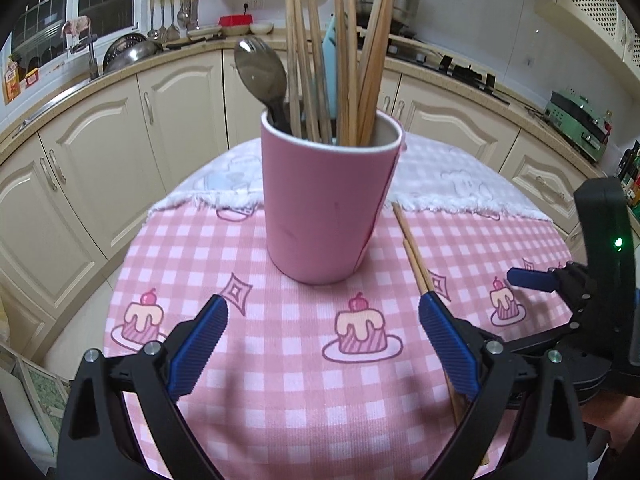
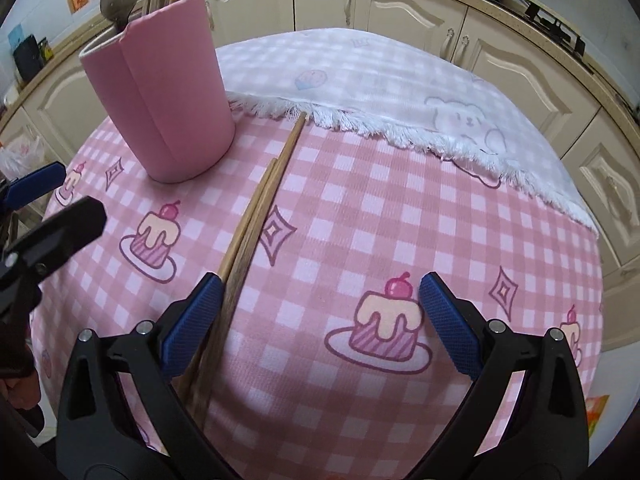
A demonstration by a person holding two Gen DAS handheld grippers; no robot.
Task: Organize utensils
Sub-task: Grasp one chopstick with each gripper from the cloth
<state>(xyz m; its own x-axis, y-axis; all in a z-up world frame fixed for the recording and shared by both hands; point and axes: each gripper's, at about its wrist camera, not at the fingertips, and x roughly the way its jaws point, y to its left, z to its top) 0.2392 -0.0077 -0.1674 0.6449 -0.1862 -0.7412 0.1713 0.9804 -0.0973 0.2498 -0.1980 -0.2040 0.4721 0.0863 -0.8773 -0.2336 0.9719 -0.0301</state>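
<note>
Looking along your right gripper (image 2: 320, 296), you have the 2 loose wooden chopsticks (image 2: 256, 216) lying flat on the pink checked cake-print tablecloth (image 2: 400, 208), side by side and touching, their far tips near the fringed white towel (image 2: 360, 76). Their long axis runs away from you, roughly in line with the gripper's own pointing direction, and their near ends pass just inside the left blue pad (image 2: 192, 320). The jaws stand wide apart and hold nothing; the pair sits hard against 1 side of the gap, not centred.

Your left gripper (image 1: 323, 320) is also spread wide and empty, facing the tall pink cylindrical holder cup (image 1: 326, 208), which stands upright and already carries wooden chopsticks (image 1: 348, 60), a metal spoon (image 1: 260, 72) and a pale blue utensil (image 1: 330, 64).

The right hand is clearly nearer to the loose pair. Judging from this, you would want to shift slightly left to centre the sticks before closing. The cup stands just beside the sticks' far half, to their left.
</note>
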